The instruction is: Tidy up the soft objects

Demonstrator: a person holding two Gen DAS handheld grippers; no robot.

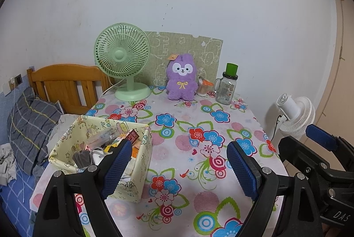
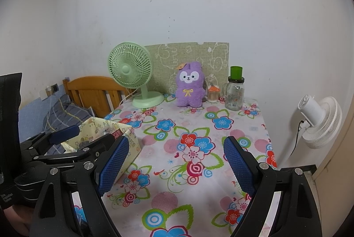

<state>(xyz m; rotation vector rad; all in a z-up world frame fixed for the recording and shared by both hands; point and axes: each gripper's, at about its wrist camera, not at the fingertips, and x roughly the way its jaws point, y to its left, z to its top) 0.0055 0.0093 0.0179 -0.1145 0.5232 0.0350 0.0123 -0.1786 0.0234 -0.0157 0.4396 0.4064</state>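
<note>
Two grippers, left gripper and right gripper, hovering over the floral surface, fingers spread, gripping nothing; purple plush sitting upright at 12 o'clock.

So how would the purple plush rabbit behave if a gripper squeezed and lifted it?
The purple plush rabbit looks fluffy, so it would probably compress and feel light. It stands upright near the glass jar, so a sideways push would likely tip it rather than slide it.
</note>
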